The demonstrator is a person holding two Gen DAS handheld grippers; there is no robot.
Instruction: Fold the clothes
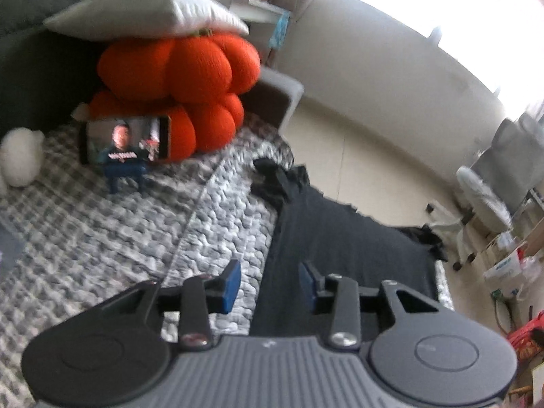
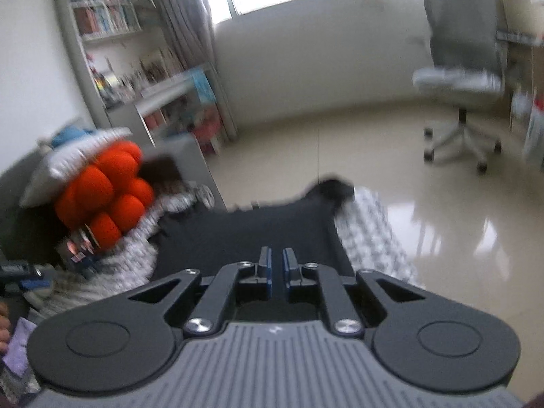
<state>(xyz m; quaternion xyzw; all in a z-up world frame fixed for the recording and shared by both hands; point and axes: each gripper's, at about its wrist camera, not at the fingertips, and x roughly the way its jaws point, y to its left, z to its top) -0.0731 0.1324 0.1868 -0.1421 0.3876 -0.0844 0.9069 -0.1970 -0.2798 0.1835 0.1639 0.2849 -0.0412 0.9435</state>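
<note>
A dark navy cloth garment (image 1: 340,238) lay flat on the grey-white checked bedspread (image 1: 102,231). The left gripper (image 1: 270,285) hung released above its edge; the right gripper (image 2: 277,268) stood nearly clenched, seemingly empty — mid-fold, probably. Next: regrasp an edge.

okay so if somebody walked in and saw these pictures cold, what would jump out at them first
Most likely the bright orange, lobed pumpkin-shaped cushions stacked at the head of the grey-and-white checked bedspread, under a pale grey pillow. Next, the dark navy garment spread flat along the bed's edge, straight ahead of both grippers. A phone on a small blue stand, its screen lit, leans against the cushions.
</note>
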